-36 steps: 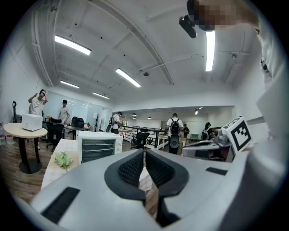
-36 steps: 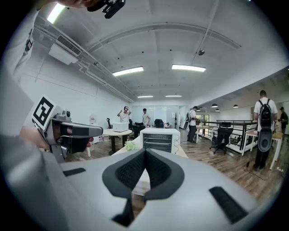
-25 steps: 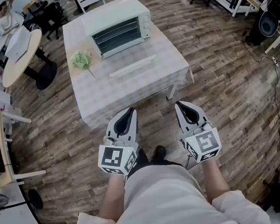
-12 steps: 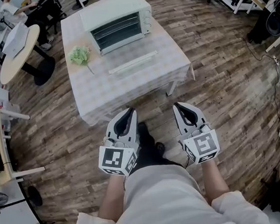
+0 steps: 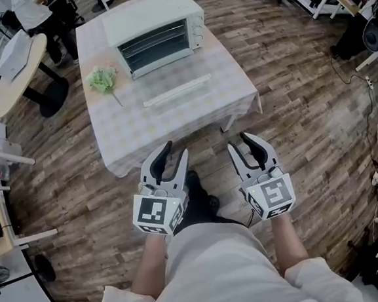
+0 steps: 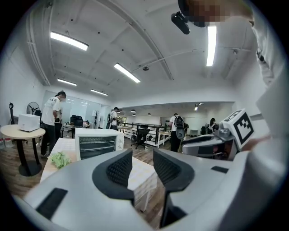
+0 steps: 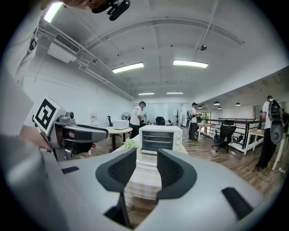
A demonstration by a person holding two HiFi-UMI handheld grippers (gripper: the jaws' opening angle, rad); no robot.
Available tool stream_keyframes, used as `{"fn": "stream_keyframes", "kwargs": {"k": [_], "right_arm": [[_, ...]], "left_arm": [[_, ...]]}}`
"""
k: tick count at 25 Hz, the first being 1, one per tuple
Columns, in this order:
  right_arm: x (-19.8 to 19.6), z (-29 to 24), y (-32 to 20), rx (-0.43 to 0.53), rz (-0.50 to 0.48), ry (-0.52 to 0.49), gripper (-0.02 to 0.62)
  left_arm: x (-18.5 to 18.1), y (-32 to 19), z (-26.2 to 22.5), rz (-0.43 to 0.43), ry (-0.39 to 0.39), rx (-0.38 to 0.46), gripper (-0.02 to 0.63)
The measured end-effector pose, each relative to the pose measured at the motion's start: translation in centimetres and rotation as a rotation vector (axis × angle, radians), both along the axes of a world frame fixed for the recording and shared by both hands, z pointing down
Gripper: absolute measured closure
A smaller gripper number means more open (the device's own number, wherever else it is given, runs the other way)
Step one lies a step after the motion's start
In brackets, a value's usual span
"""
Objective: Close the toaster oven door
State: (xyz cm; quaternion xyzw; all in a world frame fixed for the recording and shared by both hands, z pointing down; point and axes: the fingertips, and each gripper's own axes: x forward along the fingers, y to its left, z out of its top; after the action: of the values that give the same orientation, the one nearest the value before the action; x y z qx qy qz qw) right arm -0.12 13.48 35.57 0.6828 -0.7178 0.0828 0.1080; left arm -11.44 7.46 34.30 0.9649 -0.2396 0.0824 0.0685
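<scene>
Upper centre, the toaster oven door (image 5: 169,76) looks stiff, hinged; lift its handle (image 5: 178,90). Left tongs (image 5: 176,149) and right tongs (image 5: 239,141), just spread, empty.

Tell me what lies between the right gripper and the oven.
Head view: wood floor, then tablecloth and the oven's open door.

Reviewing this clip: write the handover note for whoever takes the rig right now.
Left gripper: open, jaws just opened, nothing between them.
Right gripper: the same.
Both are held short of the table, touching nothing.
Oven stands at the table's far end, door folded down flat, handle toward you. Green bunch lies beside it.
Done: nothing yet.
Left: step in, lift the door shut.
</scene>
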Motion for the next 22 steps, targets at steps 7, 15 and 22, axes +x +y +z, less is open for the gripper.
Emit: {"fn": "stream_keyframes", "kwargs": {"k": [7,15,22], "right_arm": [[1.8,0.0,-4.0,-0.007,0.004,-0.005,0.462],[3.8,0.4,-8.9,-0.024,0.012,0.003,0.463],[4.2,1.7,-12.5,-0.065,-0.003,0.024,0.462]], "left_arm": [[1.9,-4.0,0.7,0.005,-0.006,-0.015,0.476],[3.9,-8.9,1.4,0.021,-0.010,-0.023,0.476],[5.1,-12.4,2.0,0.040,-0.009,-0.020,0.476]]}}
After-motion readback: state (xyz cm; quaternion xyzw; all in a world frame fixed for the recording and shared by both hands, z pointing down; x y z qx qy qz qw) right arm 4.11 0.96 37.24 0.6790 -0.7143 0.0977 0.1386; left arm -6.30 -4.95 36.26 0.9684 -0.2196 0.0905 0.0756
